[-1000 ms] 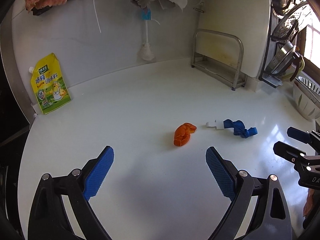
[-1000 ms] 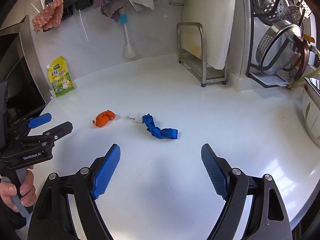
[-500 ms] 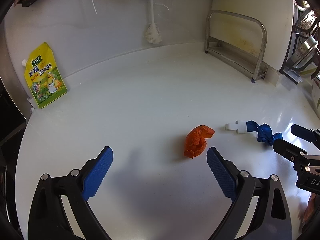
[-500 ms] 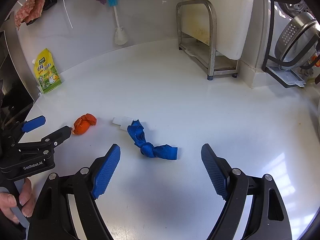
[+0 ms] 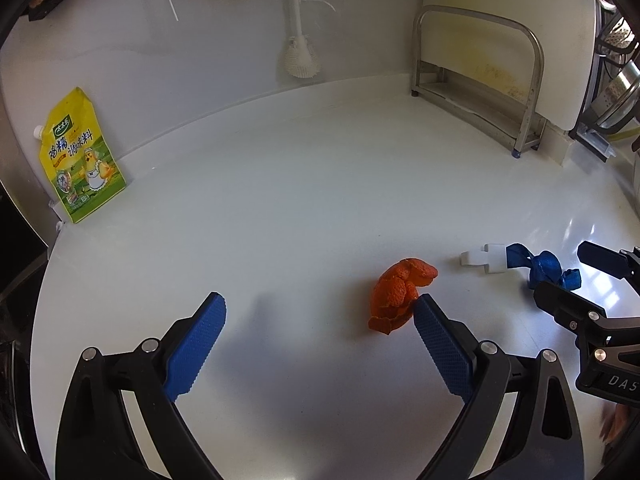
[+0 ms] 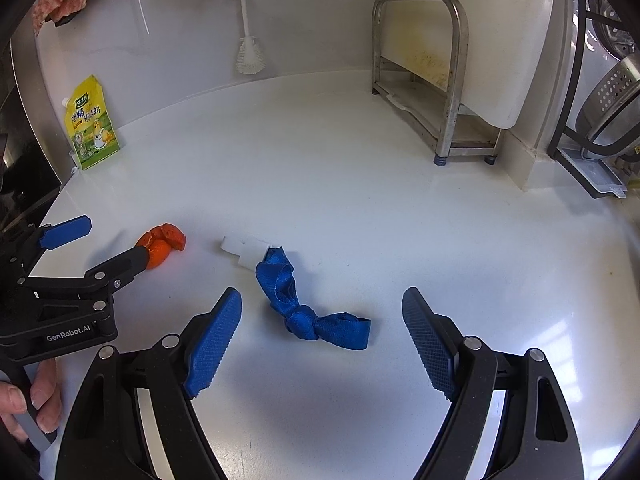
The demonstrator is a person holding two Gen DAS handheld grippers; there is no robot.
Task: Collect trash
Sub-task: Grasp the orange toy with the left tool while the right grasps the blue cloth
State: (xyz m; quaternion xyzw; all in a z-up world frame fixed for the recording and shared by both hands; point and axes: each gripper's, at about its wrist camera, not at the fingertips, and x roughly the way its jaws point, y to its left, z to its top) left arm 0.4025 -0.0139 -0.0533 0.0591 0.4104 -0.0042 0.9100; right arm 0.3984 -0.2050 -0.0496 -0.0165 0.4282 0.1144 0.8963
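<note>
Left wrist: both claws gape empty; orange peel touches left fingertip, blue strap beside.

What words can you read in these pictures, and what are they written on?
"GenRobot.AI": on the black body of the left gripper.
"DAS": cut off at the frame edge, on the right gripper.
Yellow pouch: big Chinese characters and a chick cartoon; its small print is too blurred to read.
</note>
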